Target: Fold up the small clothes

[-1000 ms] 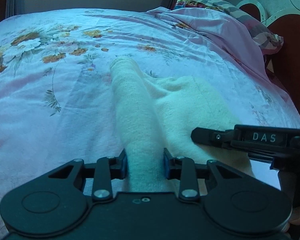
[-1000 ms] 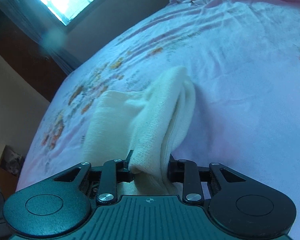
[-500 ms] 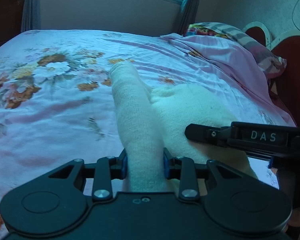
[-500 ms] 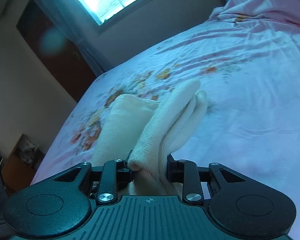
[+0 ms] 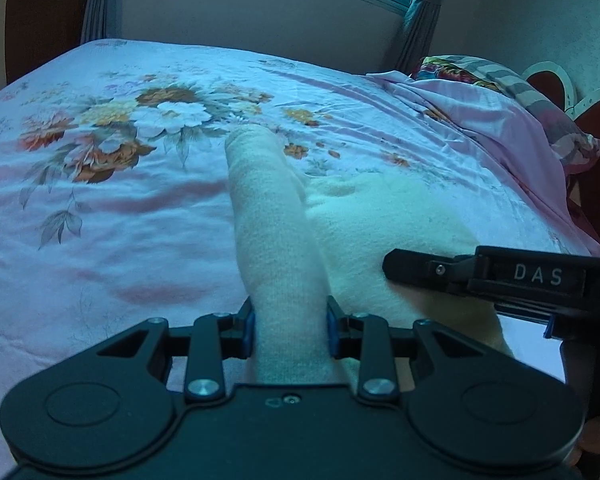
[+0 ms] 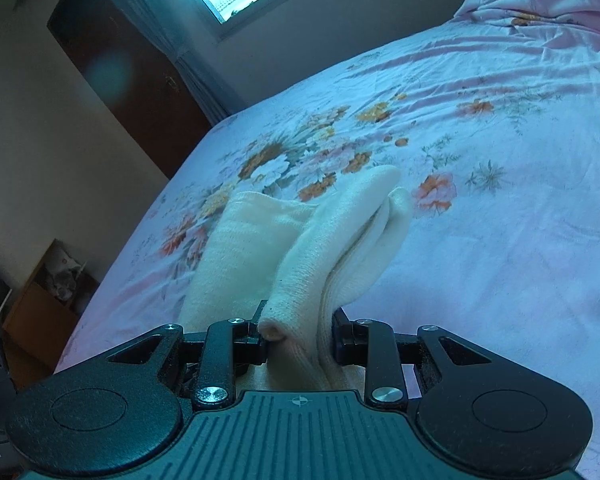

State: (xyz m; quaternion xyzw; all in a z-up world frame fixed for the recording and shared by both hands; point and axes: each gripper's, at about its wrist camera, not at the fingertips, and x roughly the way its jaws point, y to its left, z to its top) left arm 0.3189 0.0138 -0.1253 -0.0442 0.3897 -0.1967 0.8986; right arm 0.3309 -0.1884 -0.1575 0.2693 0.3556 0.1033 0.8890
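Both our jaws are clenched on the cream knit garment (image 5: 288, 240): left gripper (image 5: 288, 334) low centre, right gripper (image 6: 300, 334) likewise. Since a second ago we have carried it across the floral bed (image 5: 100, 208), probably completing a fold.

The near end of the cream garment (image 5: 288, 264) runs down behind the left gripper (image 5: 289, 330) body, so its edge there is hidden. In the right wrist view the same happens: the cloth disappears under the right gripper (image 6: 299, 332), and how many layers are pinched cannot be told. The right gripper's far fingertip is cut off behind the garment in the left view. The pillow (image 5: 496, 80) is partly covered by a pink sheet (image 5: 480, 120). The contents of the box (image 6: 48, 300) on the floor are too dim to make out.
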